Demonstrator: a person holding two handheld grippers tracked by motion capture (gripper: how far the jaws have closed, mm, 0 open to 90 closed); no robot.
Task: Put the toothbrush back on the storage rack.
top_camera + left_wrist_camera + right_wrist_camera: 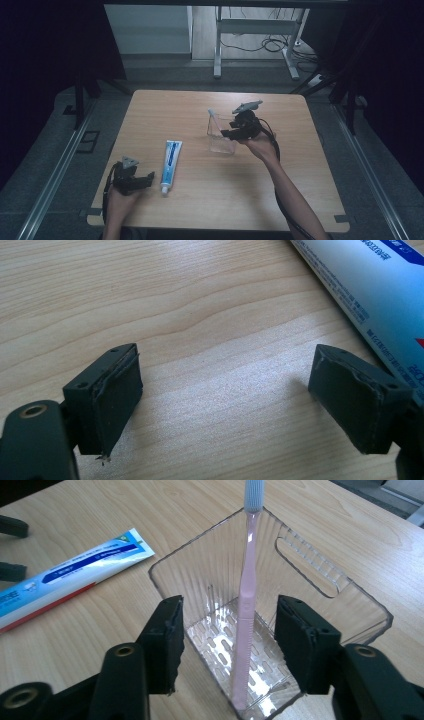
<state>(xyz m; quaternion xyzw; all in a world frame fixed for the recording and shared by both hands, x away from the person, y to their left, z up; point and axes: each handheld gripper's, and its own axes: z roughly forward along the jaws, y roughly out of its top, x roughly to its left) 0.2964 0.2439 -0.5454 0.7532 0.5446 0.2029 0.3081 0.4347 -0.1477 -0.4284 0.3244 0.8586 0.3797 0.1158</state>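
— Nearest the high camera, what was there?

— Down at the near left edge of the wooden table, the person's left hand held the left gripper. Its jaws stood wide apart over bare wood, nothing between them. In the left gripper view the same gripper showed both black pads spread, with the grain of the table between.

— And the toothpaste?

— A white and blue toothpaste tube lay flat on the table just beside that gripper, to its right, white cap toward the near edge. The left gripper view caught the tube running along the outer side of one jaw; whether they touched, I could not tell.

— Where was the other hand?

— Farther out, right of centre. The right hand held the right gripper at the rim of a clear plastic container that stood upright on the table.

— Was it gripping anything?

— No. In the right gripper view the gripper had its jaws parted wide above the container, with a pink toothbrush standing inside it, between the jaws but apart from both. The brush leaned against the far corner, its pale bluish head at the top, its foot on the slotted floor. The toothpaste tube lay off to the side on the wood.
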